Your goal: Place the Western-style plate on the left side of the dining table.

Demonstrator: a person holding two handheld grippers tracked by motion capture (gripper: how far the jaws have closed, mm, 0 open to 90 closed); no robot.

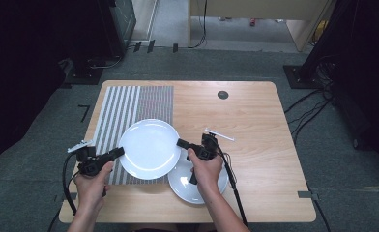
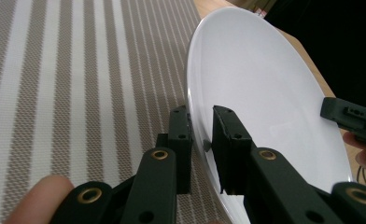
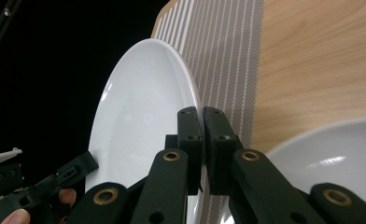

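Small white plate lies flat at the tabletop's near edge. Just beyond, left gripper and right gripper each clamp opposite rims of the large white plate, held above the striped placemat.

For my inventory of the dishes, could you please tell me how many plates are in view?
2. A large round white plate is held at opposite rims by both grippers over the striped placemat; a smaller round white plate lies on the wooden table, partly hidden under the right hand.
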